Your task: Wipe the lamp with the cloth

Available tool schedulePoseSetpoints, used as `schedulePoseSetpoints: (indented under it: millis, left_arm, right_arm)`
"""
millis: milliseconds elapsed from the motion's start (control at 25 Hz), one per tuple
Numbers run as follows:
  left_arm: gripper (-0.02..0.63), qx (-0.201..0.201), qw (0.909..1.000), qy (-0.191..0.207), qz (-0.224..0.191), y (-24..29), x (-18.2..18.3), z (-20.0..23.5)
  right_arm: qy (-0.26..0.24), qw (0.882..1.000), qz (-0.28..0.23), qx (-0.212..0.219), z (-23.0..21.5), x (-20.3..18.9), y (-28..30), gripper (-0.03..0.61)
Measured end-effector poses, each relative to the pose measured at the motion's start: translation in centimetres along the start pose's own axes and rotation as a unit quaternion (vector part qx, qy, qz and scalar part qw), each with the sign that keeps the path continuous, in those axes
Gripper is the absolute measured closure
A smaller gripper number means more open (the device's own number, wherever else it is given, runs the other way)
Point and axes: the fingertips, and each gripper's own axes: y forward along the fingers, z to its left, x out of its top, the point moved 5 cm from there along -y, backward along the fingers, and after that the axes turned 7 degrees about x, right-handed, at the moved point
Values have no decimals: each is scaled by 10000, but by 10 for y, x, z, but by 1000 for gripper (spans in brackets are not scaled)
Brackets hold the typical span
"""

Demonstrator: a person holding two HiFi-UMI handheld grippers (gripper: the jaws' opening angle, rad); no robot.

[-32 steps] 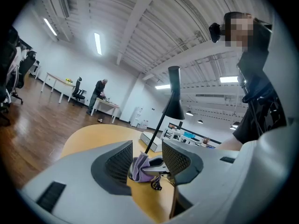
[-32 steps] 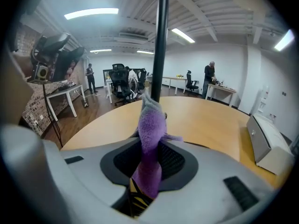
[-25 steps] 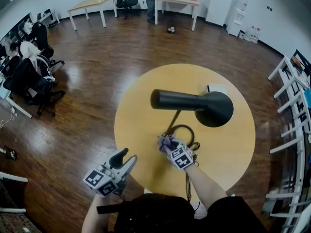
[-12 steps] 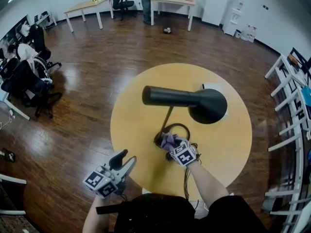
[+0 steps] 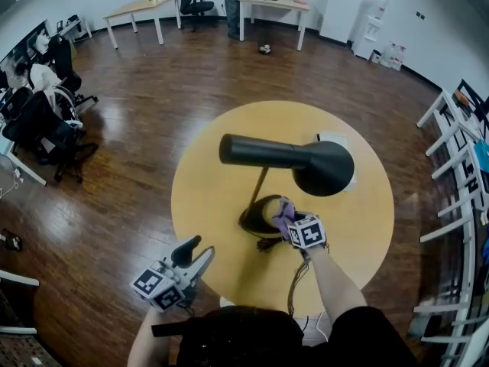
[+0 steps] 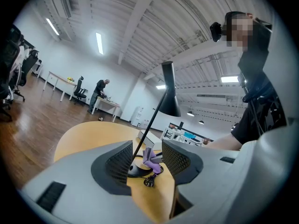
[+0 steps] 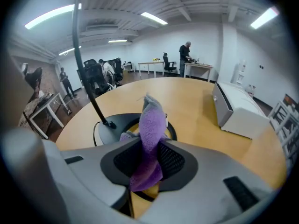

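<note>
desk [image 5: 200,205]: round, yellow, carries lamp | lamp [image 5: 267,153]: black, base on desk, shade above | left gripper [image 5: 197,249]: at desk's near edge, fingers [image 6: 119,162] apart, empty | right gripper [image 5: 289,219]: fingers closed on cloth | cloth [image 7: 152,129]: purple, above lamp base's rim

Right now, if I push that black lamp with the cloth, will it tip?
Possibly: the lamp has a long head on a thin stem over a ring base, so it may wobble. The soft cloth likely gives first.

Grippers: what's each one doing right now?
Left gripper: open, holding nothing.
Right gripper: fingers shut on the purple cloth.
</note>
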Motion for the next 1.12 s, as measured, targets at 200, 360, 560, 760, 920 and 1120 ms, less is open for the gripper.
schedulePoseSetpoints:
  millis: [200,360,560,760,920,1120]
  left_arm:
    - [430,-11,9999,25,165,10,-8,-3]
    - [430,-247,9980,94,573,34,-32,-12]
    - [430,-559,9953,-112,781,70,-56,-32]
    - [430,-417,9957,-57,821,85,-64,-39]
    - [430,-144,9939,378,1027,98,-80,-38]
    - [429,-329,9613,1708,2135,135,-139,-56]
  right_arm:
    - [566,9984,-92,16,-24,-10,-16,480]
    - [687,9970,-340,118,-25,-5,-31,480]
    - [503,9969,-515,303,-23,5,-53,482]
    - [-2,9949,-689,741,-2,27,-58,482]
    - [-314,9940,-666,809,13,47,-38,482]
    - [-210,9931,-667,939,11,39,-43,482]
